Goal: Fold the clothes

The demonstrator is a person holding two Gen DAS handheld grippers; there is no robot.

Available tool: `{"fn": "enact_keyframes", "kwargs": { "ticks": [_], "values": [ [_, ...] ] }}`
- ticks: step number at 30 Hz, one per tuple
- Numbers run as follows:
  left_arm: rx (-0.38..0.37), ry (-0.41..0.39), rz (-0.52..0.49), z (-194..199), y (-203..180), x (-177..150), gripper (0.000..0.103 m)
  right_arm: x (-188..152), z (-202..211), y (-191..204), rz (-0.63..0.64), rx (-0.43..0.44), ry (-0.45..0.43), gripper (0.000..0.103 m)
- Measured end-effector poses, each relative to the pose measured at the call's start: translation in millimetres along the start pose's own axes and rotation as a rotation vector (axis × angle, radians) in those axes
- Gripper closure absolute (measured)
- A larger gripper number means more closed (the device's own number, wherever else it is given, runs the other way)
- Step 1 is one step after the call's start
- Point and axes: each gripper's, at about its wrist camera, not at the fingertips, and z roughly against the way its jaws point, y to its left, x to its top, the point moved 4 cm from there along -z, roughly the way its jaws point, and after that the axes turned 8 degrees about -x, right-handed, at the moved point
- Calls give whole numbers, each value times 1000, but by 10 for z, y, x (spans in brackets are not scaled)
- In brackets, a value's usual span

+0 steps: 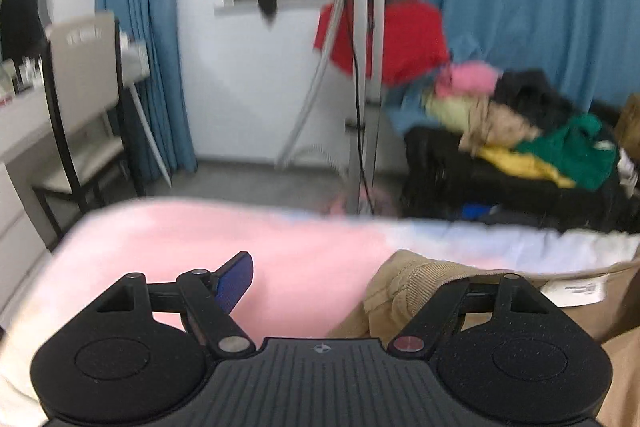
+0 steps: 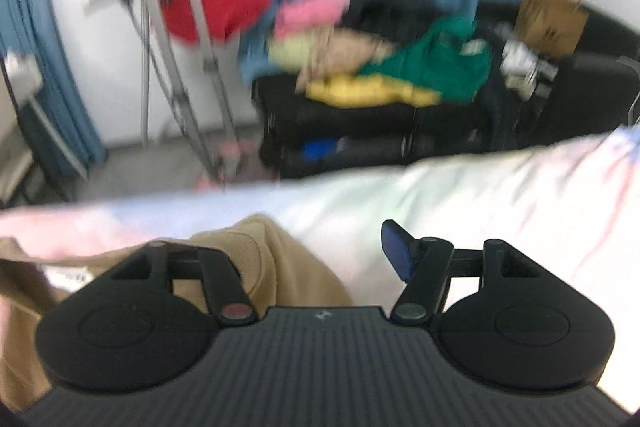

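Your left gripper [image 1: 340,279] and right gripper [image 2: 320,251] each hold the tan garment [image 1: 420,287], jaws wide, above the bed [image 2: 500,195].

The bed [image 1: 240,247] has lots of bare room. Its pink part on the left is free, and in the right view the white part [image 2: 500,195] is free too. A tan garment [image 1: 420,287] lies bunched in the middle of the bed, so a tool would bump into it there. Past the bed's far edge there is a strip of grey floor [image 1: 240,179]. A metal stand [image 1: 366,87] with cords rises from that floor and blocks the middle. A black couch [image 2: 360,119] heaped with a pile of clothes [image 2: 380,67] fills the right side. A chair [image 1: 80,107] stands at the far left.
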Motion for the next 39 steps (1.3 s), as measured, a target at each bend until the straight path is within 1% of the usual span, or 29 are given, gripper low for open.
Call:
{"fn": "enact_keyframes", "kwargs": {
  "ticks": [2,4,5,6,7,8,9,10,11,14,16,17,18,19,20,21,23,25,28,31,34,35,39],
  "values": [
    [2,36,-30,-90,-21,-17,26,-28,-186,84,65,5,66,39],
    [1,80,-61,-103,-99,-34,25,-19,-257,186,145,40,108,39],
    [-4,108,-77,-64,-138,-31,25,8,-234,226,176,53,109,39],
    [-9,136,-94,-18,-176,-26,24,42,-173,249,186,57,93,39],
    [-14,165,-110,28,-214,-21,22,76,-113,255,173,75,80,39],
    [-35,197,-121,115,-249,-8,18,111,-42,240,135,126,82,39],
    [-67,225,-130,196,-288,4,18,130,25,214,84,195,100,39],
    [-76,235,-132,287,-307,7,18,134,78,194,35,258,127,39],
    [-83,242,-133,379,-324,8,16,126,137,179,1,293,147,39],
    [-138,254,-121,688,-379,29,14,103,292,167,-1,290,186,39],
    [-150,210,-121,978,-400,35,13,50,356,184,28,293,241,39],
    [-155,186,-121,1126,-410,38,11,18,413,206,66,268,238,39],
    [-164,157,-114,1299,-425,25,10,-7,509,223,109,224,187,39],
    [-175,126,-106,1475,-442,8,10,-27,625,233,147,183,115,39],
    [-185,98,-99,1579,-465,-20,10,-49,745,237,171,163,53,39],
    [-188,74,-93,1731,-427,-86,10,-76,861,227,173,164,10,39],
    [-194,26,-82,2050,-335,-227,10,-160,1048,177,141,184,-32,39],
    [-194,-26,-70,2367,-227,-383,10,-341,1255,105,91,211,-44,39],
    [-144,-93,-76,2782,-81,-655,10,-686,1641,-36,19,248,-83,39],
    [-124,-148,-44,3168,77,-856,10,-1049,2117,-218,-42,276,-150,39],
    [-92,-204,-20,3571,159,-1042,10,-1381,2578,-331,-66,294,-208,39],
    [-83,-220,-13,3695,178,-1103,10,-1471,2741,-380,-71,285,-226,38],
    [-76,-253,-6,4211,137,-1347,10,-1740,3257,-527,-70,279,-275,38]
  ]
}}
